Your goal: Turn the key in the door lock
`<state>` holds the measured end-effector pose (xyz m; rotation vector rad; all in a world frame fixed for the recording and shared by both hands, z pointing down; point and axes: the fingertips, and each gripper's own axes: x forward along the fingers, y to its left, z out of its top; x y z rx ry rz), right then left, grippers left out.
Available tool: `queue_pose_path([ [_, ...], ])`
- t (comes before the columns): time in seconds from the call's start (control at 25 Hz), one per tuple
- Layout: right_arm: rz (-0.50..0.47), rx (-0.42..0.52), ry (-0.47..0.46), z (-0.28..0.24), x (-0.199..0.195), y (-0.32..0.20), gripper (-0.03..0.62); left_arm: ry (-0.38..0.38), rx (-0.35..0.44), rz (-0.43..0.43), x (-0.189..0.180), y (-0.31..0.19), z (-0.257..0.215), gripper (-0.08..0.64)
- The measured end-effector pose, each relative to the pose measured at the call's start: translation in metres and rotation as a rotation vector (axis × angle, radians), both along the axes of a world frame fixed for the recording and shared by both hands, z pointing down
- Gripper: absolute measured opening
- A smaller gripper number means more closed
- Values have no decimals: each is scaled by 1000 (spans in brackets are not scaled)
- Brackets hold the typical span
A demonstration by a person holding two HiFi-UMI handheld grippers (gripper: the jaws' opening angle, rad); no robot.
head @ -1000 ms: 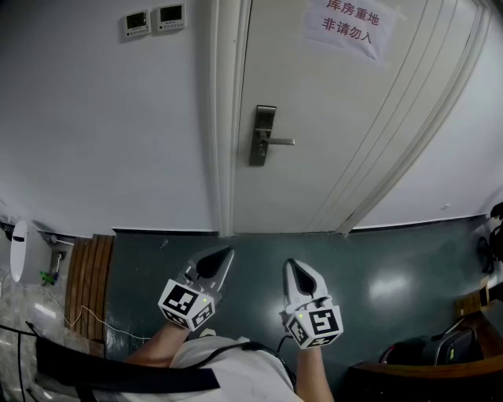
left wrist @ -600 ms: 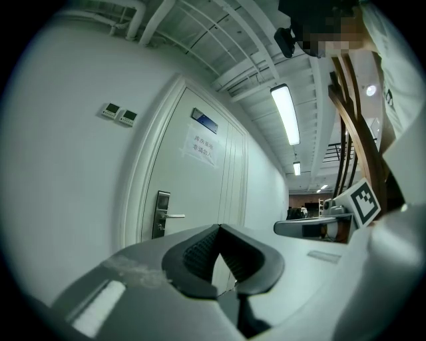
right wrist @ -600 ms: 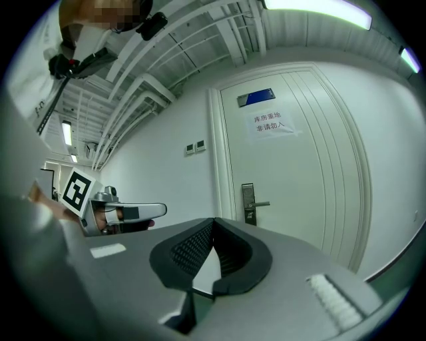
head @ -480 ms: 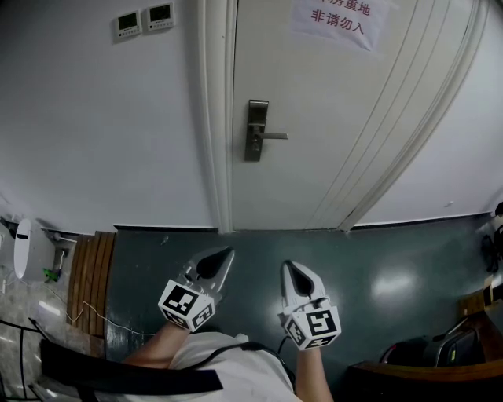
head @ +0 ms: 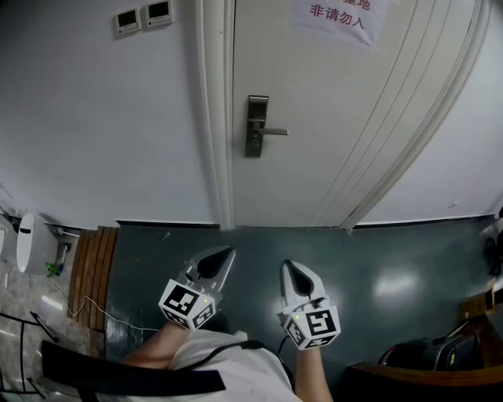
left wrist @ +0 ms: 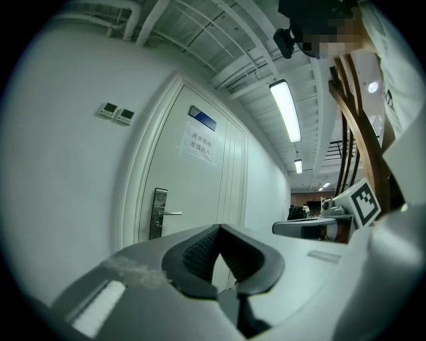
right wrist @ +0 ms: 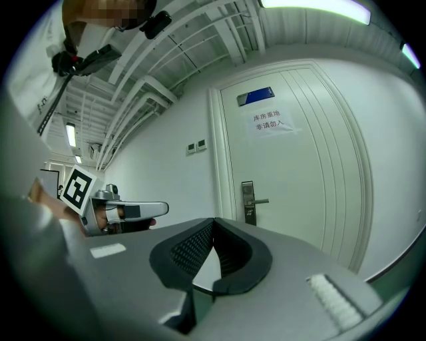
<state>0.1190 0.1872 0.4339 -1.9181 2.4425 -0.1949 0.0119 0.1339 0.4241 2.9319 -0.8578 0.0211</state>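
we hold both grippers low and near us, side by side over the dark green floor (head: 377, 267), both pointing level toward the far wall

the left gripper (head: 226, 253) has its fingers pressed together with nothing between them, and the right gripper (head: 289, 265) is the same, pads meeting at the tips around an empty hollow

the door lock (head: 256, 126) is a tall metal plate on the left edge of the white door (head: 330, 141), well apart from both grippers and roughly in line with the gap between them; a lever handle (head: 275, 132) sticks out of it to the right; the keyhole is too small for us to make out

a bare stretch of floor lies between the gripper tips and the door

a paper notice (head: 336, 16) with red print is stuck high on the door, and two small wall controllers (head: 143, 16) sit on the wall left of the door frame (head: 216, 118)

at the near left, slatted wooden boards (head: 88, 275) lie on the floor with a thin white cable (head: 86, 318) trailing past them; at the near right, a dark bag (head: 440, 349) rests beside a wooden edge
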Motion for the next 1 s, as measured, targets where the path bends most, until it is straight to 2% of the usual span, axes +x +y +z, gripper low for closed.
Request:
queue_pose_path([
  [0.52,0,-5,3,2,4,-23,8,11,0,-6,6,-26,0,5],
  [1.0,10,-40,18,5,7,-95,8,13,-30,8,10,-102,10,5],
])
